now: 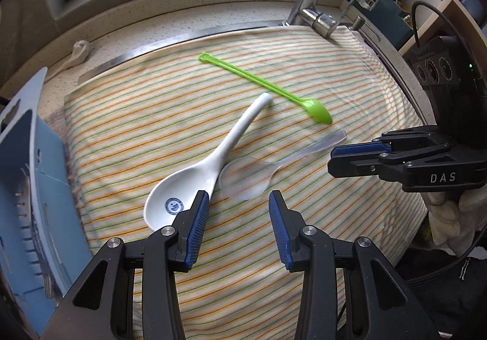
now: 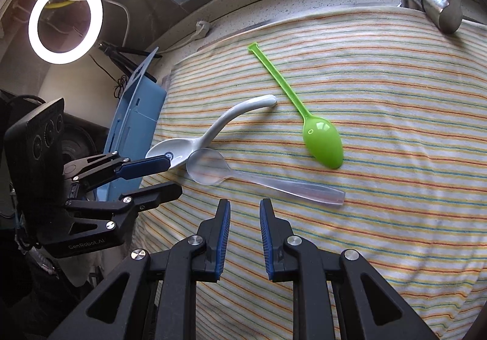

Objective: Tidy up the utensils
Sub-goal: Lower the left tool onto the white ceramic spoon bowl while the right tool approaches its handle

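Kitchen counter under a window, with a striped towel (image 1: 152, 133) laid over what looks like the sink, the faucet (image 1: 316, 5) poking up at the back. Probably there so the spoons get a soft, flat spot. Three lie on it: a white ceramic spoon (image 1: 194, 175), a clear plastic spoon (image 1: 246, 177) whose bowl touches the white one's neck, and a green plastic spoon (image 1: 268, 87) a bit apart behind them. The left gripper (image 1: 239, 203) hangs over the two touching bowls, jaws partly apart, nothing between them. The right gripper (image 2: 245, 212) sits near the clear spoon's handle, jaws narrow but also empty. A blue slotted utensil holder (image 1: 27, 187) stands at the towel's left edge, likely the destination; can't tell what's inside.
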{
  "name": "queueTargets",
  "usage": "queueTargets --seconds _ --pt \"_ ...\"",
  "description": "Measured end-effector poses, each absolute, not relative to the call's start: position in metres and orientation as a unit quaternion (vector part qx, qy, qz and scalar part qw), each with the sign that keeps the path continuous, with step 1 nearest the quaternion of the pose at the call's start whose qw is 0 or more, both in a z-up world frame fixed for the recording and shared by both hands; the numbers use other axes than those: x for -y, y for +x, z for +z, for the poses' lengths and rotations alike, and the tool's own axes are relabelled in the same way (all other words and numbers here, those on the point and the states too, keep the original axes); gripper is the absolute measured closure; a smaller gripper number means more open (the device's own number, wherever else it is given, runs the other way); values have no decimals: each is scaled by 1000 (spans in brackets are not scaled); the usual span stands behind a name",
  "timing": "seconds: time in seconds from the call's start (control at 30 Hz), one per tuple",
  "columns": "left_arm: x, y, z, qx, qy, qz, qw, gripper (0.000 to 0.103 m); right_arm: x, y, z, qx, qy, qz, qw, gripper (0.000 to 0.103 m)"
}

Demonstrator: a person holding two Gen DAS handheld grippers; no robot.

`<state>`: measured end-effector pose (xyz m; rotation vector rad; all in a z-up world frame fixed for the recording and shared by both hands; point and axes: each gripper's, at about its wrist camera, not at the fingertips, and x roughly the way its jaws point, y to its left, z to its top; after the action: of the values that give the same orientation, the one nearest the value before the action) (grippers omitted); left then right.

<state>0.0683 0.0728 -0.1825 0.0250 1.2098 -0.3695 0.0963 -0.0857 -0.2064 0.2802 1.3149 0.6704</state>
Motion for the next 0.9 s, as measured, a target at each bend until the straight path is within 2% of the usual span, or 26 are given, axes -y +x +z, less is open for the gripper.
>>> queueTargets --seconds 0.37,0.9 --pt "-109 72 -176 -556 17 -113 823 62 78 122 -197 -590 175 296 731 83" --pt "-103 70 -191 -568 32 -119 814 60 38 148 -234 -627 256 282 679 81"
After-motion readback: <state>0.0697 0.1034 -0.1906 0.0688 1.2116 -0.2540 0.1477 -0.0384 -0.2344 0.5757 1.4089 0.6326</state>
